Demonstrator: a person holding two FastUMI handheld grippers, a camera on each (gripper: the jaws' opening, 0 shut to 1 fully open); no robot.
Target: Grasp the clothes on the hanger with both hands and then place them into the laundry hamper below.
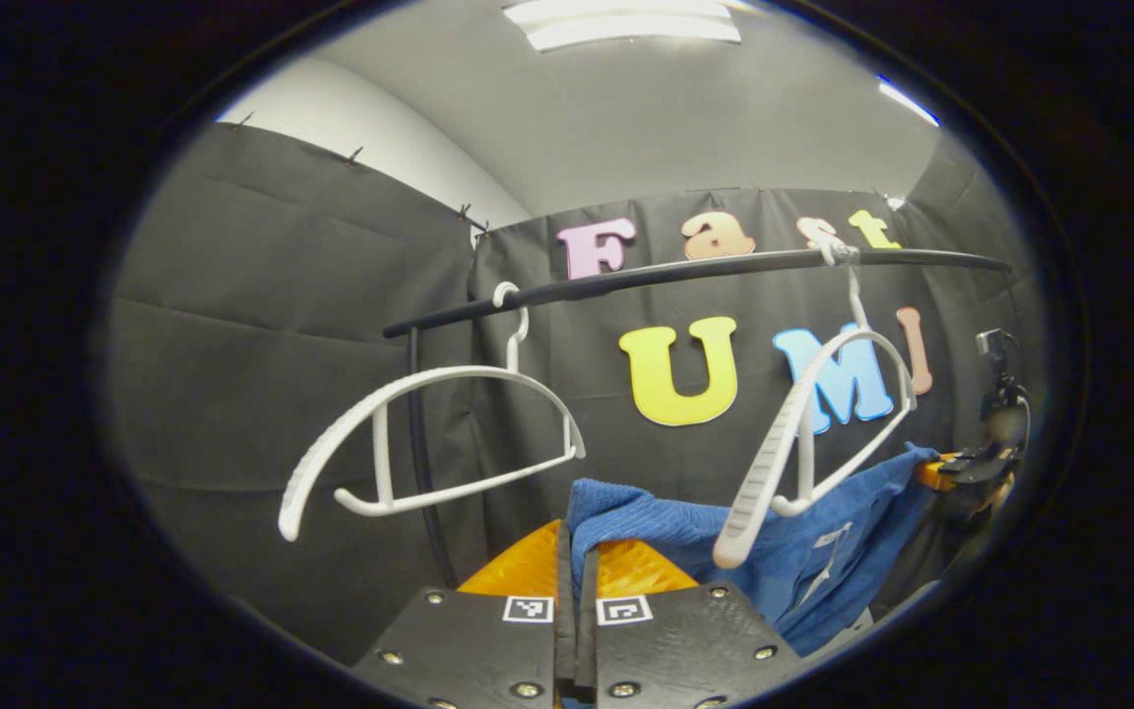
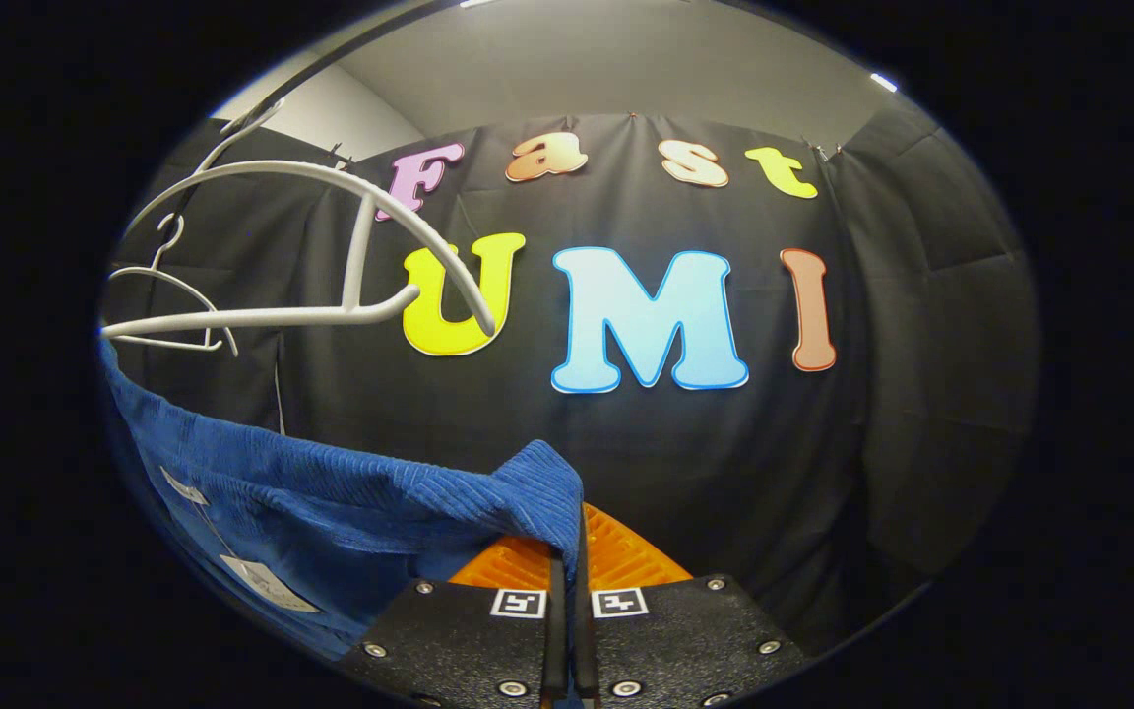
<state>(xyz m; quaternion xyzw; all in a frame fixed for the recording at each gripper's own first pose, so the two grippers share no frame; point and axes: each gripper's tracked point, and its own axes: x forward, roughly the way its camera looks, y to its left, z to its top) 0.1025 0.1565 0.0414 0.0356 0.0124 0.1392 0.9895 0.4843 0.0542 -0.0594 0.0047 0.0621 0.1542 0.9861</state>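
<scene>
A blue ribbed garment (image 1: 803,537) hangs stretched between my two grippers, off the hanger and below it. My left gripper (image 1: 577,566) is shut on one corner of the cloth, which folds over its fingers. My right gripper (image 2: 567,551) is shut on the other corner of the blue garment (image 2: 350,512), which sags away to the left with white tags showing. In the left gripper view the right gripper (image 1: 971,468) appears far right, holding the cloth's other end. A bare white hanger (image 1: 813,443) swings tilted on the black rail (image 1: 685,271), just above the garment.
A second bare white hanger (image 1: 429,443) hangs at the rail's left end. In the right gripper view the nearer white hanger (image 2: 331,256) sits upper left, with another hanger (image 2: 173,305) behind it. Black cloth walls close the booth on all sides.
</scene>
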